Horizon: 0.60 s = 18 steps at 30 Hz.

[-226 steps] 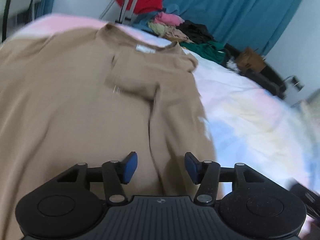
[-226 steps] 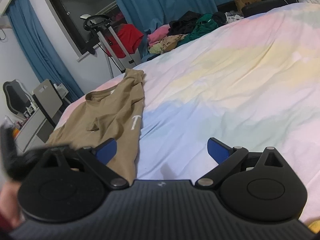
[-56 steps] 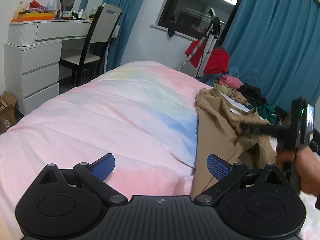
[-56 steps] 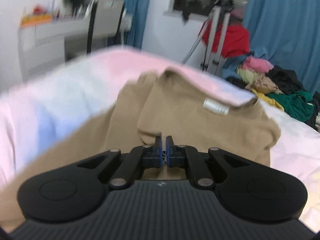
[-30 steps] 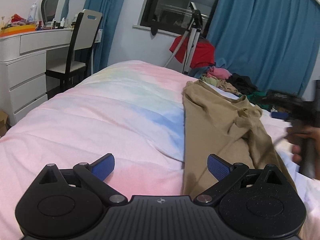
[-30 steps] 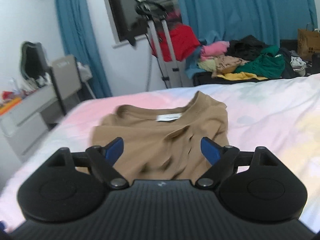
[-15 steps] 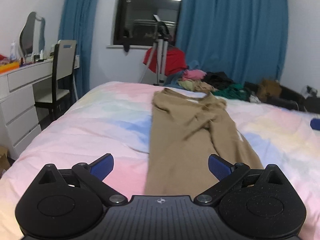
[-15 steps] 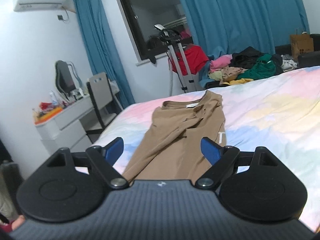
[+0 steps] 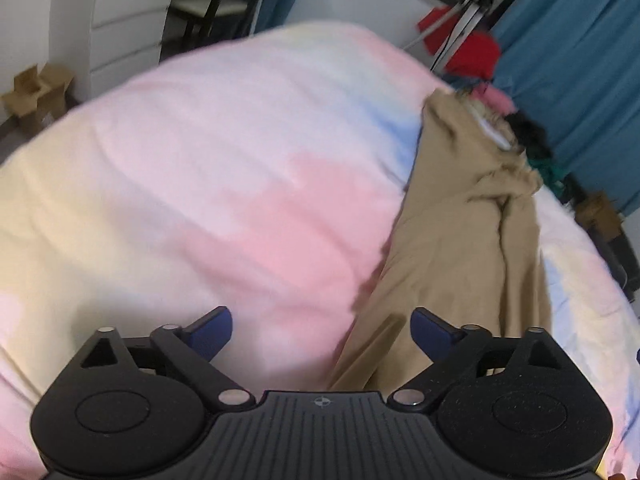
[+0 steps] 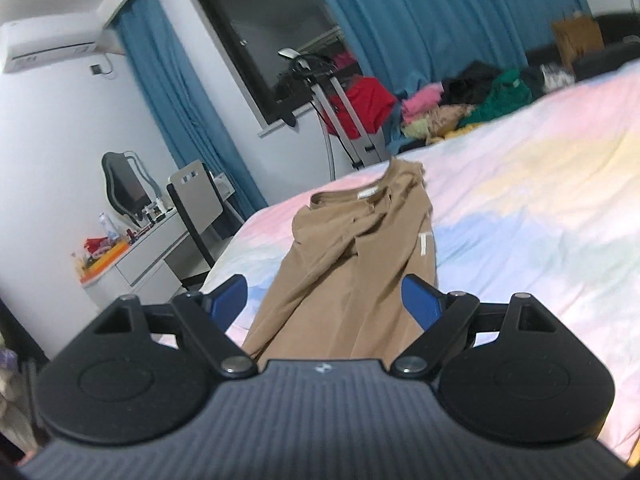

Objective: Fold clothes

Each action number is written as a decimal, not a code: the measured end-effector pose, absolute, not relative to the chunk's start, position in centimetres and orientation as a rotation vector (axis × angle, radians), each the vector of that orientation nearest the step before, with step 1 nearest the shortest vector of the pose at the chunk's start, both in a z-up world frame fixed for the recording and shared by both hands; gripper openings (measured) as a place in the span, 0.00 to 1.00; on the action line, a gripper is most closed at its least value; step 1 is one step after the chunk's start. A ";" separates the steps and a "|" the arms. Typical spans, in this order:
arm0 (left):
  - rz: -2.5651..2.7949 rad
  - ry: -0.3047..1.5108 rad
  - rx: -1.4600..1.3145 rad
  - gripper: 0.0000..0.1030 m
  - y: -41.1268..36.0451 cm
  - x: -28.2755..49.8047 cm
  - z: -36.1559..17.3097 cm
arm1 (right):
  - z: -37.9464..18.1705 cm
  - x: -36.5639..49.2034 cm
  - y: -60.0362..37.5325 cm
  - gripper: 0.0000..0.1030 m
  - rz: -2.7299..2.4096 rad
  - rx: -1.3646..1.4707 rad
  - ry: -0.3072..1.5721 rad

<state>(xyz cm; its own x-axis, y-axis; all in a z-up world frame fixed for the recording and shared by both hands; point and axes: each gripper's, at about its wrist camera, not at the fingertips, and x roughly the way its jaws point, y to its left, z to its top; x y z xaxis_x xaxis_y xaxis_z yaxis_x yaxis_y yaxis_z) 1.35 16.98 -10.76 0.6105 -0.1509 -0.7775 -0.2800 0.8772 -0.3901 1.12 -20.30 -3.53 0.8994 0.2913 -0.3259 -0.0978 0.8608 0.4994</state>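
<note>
My left gripper (image 9: 322, 330) and right gripper (image 10: 322, 298) are both wide apart and hold nothing, and the soft tan shirt (image 10: 360, 264) lies in a long narrow strip on the pastel rainbow bed cover (image 9: 224, 184), so I would pinch its corners evenly.

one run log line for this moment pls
stage: tan shirt folded lengthwise on bed | left gripper: open, empty | right gripper: open, empty

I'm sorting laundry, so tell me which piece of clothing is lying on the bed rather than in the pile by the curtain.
The tan shirt, stretched lengthwise on the pastel bedspread. The others are heaped beyond it.
</note>
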 end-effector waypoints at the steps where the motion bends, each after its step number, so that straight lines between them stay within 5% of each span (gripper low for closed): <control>1: 0.081 0.934 -0.510 0.89 16.9 1.4 -10.9 | -3.7 1.3 -20.3 0.83 0.210 0.500 0.415; 5: 0.059 0.957 -0.498 0.80 16.7 0.8 -10.7 | -4.1 1.9 -20.1 0.83 0.210 0.496 0.443; 8: 0.019 0.974 -0.461 0.54 15.8 -0.1 -10.5 | -4.4 2.4 -20.0 0.83 0.221 0.504 0.467; 10: -0.016 0.960 -0.386 0.23 14.4 -0.5 -10.1 | -4.7 2.4 -19.9 0.83 0.231 0.512 0.481; 12: -0.056 0.920 -0.278 0.07 12.4 -1.5 -9.1 | -4.7 2.4 -19.9 0.83 0.240 0.518 0.487; 18: -0.175 0.791 0.044 0.01 6.7 -4.4 -6.2 | -4.7 1.9 -20.5 0.83 0.235 0.548 0.494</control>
<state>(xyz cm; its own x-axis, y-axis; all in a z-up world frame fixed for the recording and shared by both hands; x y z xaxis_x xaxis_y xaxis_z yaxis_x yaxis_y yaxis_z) -4.40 6.71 -6.24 0.6894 -0.1401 -0.7107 0.1730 0.9846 -0.0263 1.94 -20.45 -4.73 0.8576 0.3410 -0.3850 -0.0835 0.8310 0.5500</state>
